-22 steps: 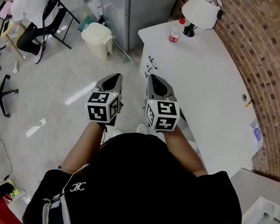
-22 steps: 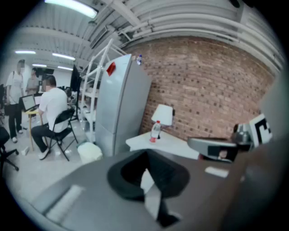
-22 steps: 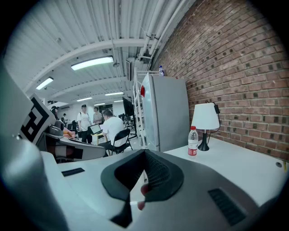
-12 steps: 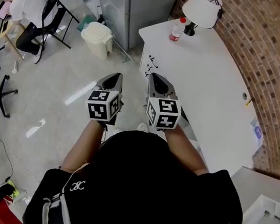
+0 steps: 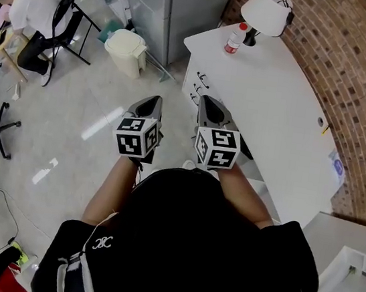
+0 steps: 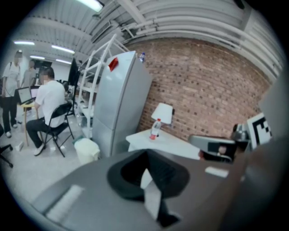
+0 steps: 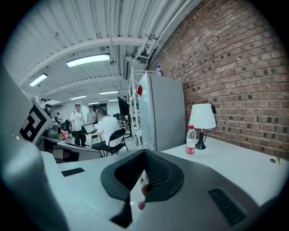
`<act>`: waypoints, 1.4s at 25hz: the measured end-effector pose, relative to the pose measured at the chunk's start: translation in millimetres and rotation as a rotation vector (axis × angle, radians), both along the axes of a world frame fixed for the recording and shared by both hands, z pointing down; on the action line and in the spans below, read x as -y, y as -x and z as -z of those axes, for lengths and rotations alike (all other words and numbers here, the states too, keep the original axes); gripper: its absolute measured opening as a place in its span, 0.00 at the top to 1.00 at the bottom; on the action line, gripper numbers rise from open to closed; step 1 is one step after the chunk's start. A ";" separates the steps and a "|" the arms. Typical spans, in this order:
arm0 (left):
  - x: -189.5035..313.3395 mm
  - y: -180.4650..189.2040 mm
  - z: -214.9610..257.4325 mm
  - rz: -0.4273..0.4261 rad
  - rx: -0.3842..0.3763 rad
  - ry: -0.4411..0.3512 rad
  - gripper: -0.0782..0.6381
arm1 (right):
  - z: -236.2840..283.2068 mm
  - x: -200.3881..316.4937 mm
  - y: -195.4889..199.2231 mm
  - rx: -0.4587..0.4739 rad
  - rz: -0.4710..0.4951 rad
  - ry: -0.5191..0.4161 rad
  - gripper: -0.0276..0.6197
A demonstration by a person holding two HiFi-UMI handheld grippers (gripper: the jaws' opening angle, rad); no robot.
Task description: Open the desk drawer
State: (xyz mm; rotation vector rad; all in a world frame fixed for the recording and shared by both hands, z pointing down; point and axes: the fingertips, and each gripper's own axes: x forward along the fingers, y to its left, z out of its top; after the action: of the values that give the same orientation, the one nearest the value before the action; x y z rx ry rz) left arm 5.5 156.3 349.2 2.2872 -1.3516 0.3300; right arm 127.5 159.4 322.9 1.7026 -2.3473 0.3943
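The white desk (image 5: 277, 101) runs along the brick wall at the right of the head view. Its drawer front (image 5: 191, 88) faces the open floor and carries three dark handles (image 5: 203, 80), one below another; the drawers look closed. My left gripper (image 5: 151, 101) is over the floor, left of the desk, with its jaws shut on nothing. My right gripper (image 5: 209, 102) is held beside it, just short of the drawer front, jaws together and empty. In the left gripper view the desk (image 6: 174, 143) lies ahead beyond the jaws (image 6: 146, 156). The right gripper view has the desk top (image 7: 235, 164) at its right.
A white lamp (image 5: 265, 10) and a red-capped bottle (image 5: 234, 38) stand on the desk's far end. A grey fridge (image 5: 169, 5) is beyond it, with a cream bin (image 5: 127, 50) beside it. A seated person (image 5: 35, 6) and chairs occupy the far left.
Both grippers stay side by side and shut. The view has shifted a little, and the drawer handles show more plainly beside the right gripper.
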 end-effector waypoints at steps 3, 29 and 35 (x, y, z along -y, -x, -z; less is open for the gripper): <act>-6.4 0.6 -9.2 -0.028 -0.008 0.014 0.89 | -8.4 -7.1 0.7 -0.002 -0.031 0.019 0.97; 140.8 -11.7 -20.8 -0.013 0.051 0.049 0.89 | -21.1 151.2 -4.7 0.058 0.024 0.034 0.97; 191.4 -33.0 -27.4 0.000 0.066 0.070 0.89 | -30.6 199.1 -18.0 0.049 0.067 0.068 0.97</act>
State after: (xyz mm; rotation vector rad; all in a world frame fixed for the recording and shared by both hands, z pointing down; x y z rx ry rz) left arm 38.4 -35.1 376.6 2.2373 -1.3501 0.4490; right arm 145.5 -39.7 353.5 1.5972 -2.3890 0.5029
